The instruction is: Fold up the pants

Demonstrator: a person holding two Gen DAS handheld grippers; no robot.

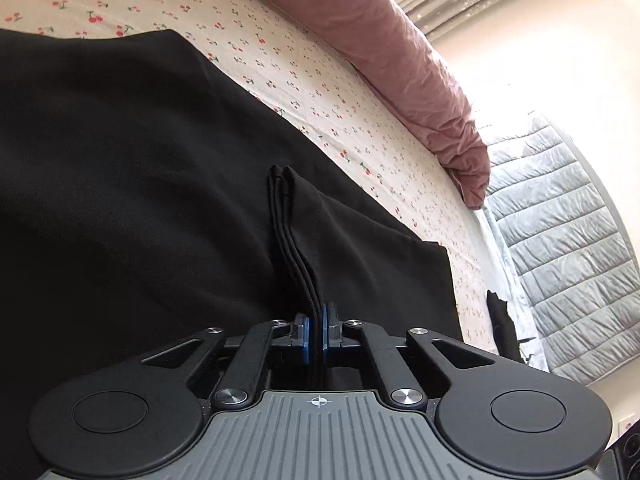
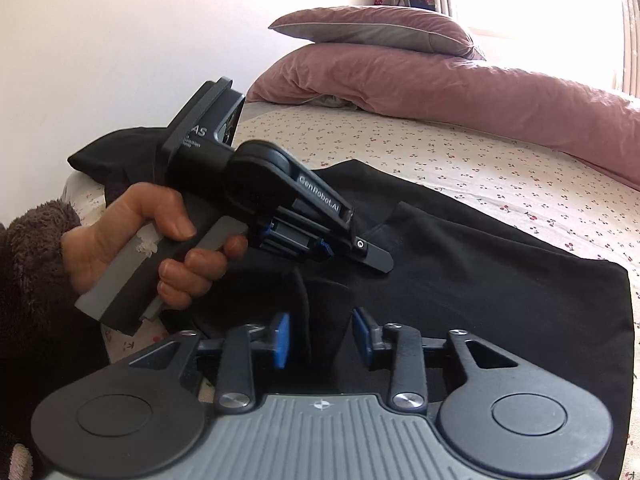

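Note:
Black pants (image 1: pixel 120 168) lie spread on a bed with a cherry-print sheet (image 1: pixel 280 68). My left gripper (image 1: pixel 319 330) is shut on a pinched, layered edge of the pants, which stands up between its blue pads (image 1: pixel 306 332). In the right wrist view the pants (image 2: pixel 480 280) lie across the sheet (image 2: pixel 480 168). My right gripper (image 2: pixel 320 340) is open, its blue pads (image 2: pixel 282 340) on either side of a raised fold of the black cloth. The left gripper (image 2: pixel 376 258), held by a hand, shows there just beyond, low over the pants.
A pink duvet (image 1: pixel 400 52) lies along the far side of the bed, with a pillow (image 2: pixel 372 30) on top. A grey quilted cover (image 1: pixel 560 240) is beyond the bed edge. A white wall (image 2: pixel 120 40) is at the left.

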